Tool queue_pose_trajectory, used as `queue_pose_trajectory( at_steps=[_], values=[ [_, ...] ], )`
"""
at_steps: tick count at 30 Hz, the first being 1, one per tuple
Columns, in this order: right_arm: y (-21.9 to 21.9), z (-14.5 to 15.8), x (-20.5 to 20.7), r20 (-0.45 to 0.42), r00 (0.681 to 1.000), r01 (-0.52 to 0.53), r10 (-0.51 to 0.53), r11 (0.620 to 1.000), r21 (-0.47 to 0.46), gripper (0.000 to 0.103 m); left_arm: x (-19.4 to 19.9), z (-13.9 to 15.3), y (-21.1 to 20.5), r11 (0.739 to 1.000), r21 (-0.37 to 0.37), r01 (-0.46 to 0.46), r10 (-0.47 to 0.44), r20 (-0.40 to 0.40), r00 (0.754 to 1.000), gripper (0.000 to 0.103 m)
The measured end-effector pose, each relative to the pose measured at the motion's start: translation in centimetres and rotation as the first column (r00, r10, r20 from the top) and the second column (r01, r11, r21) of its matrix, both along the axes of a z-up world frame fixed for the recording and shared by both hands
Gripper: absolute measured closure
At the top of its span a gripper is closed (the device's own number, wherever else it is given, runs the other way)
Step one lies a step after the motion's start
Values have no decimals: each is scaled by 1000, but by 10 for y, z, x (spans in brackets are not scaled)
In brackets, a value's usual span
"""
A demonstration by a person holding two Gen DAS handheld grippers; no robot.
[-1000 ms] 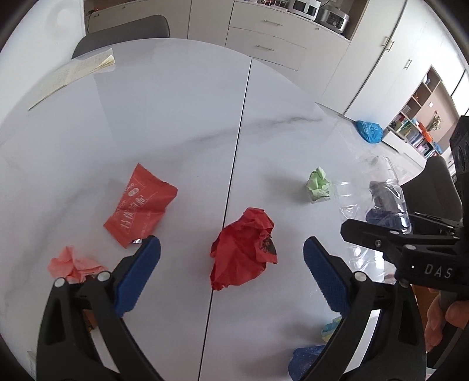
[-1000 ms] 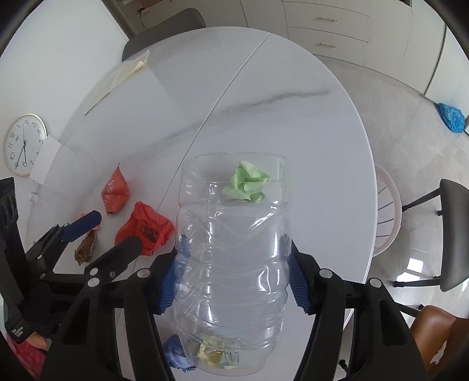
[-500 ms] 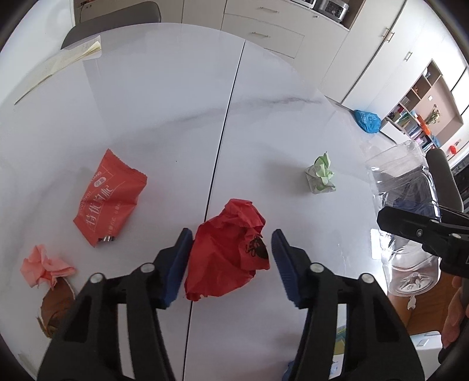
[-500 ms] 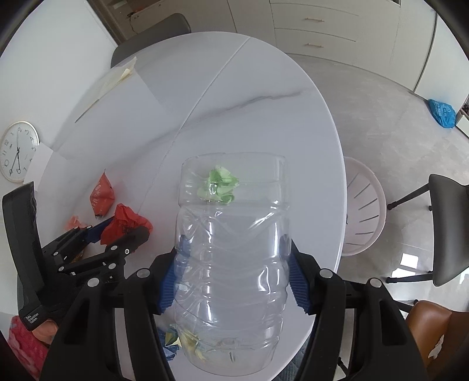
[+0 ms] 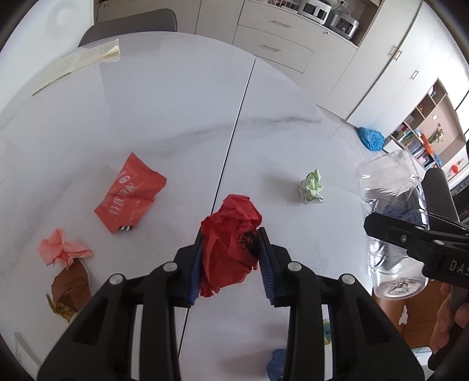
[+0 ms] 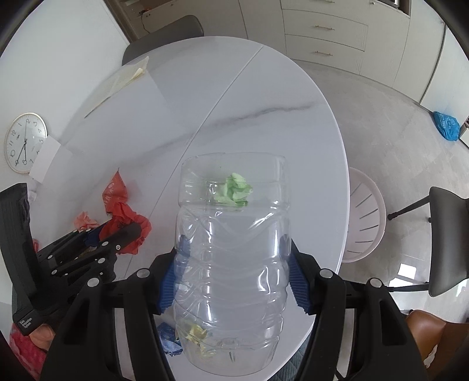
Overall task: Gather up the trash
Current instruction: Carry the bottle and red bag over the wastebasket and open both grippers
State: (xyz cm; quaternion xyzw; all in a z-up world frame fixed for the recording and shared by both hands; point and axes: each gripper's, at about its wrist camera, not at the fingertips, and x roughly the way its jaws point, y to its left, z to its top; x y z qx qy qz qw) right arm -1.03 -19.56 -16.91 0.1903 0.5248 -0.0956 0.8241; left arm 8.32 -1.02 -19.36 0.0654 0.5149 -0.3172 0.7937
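A crumpled red paper (image 5: 234,214) sits between the blue pads of my left gripper (image 5: 231,231), whose jaws are closing and press on both its sides just over the white marble table (image 5: 176,102). My right gripper (image 6: 233,249) is shut on a clear cut-open plastic bottle (image 6: 231,278), held upright at the table's near right edge. Loose on the table lie a red snack wrapper (image 5: 130,196), a pink paper ball (image 5: 63,250), a brown wrapper (image 5: 70,290) and a green paper ball (image 5: 311,187). Blue scraps (image 6: 168,341) and yellow scraps (image 6: 193,334) show low by the bottle.
A sheet of paper (image 5: 76,64) lies at the far left of the table, with a grey chair (image 5: 132,23) behind. A white stool (image 6: 365,217) and a dark chair (image 6: 445,240) stand right of the table. A clock (image 6: 25,142) leans at the left.
My left gripper has come forward over the red paper and drawn its wide jaws in onto it. The right gripper still holds the bottle in the same spot.
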Motion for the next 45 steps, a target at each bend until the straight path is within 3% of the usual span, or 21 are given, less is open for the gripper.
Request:
queue_pose_trajectory(
  at_steps=[7, 11, 19, 26, 35, 41, 45],
  values=[
    [32, 18, 8, 10, 993, -119, 119, 993, -8, 39, -31, 41, 43, 995, -30, -99, 101, 58, 993, 70],
    [64, 29, 15, 29, 973, -228, 229, 973, -26, 39, -45, 58, 84, 983, -42, -180, 183, 78, 980, 70],
    [120, 45, 19, 68, 913, -403, 403, 915, -14, 39, -69, 78, 151, 928, -20, -371, 371, 106, 922, 70],
    [130, 50, 12, 87, 867, -491, 490, 871, -6, 39, -83, 98, 156, 891, -48, -451, 454, 122, 883, 70],
    [68, 61, 3, 113, 874, -475, 473, 880, -3, 39, -94, 118, 97, 889, -72, -453, 459, 143, 877, 70],
    [-18, 72, 0, 139, 912, -383, 386, 923, -45, 39, -102, 128, 38, 914, -92, -395, 405, 158, 900, 70],
    [-90, 61, -1, 119, 951, -275, 285, 957, -93, 39, -106, 128, 3, 931, -96, -352, 363, 149, 920, 70]
  ],
)
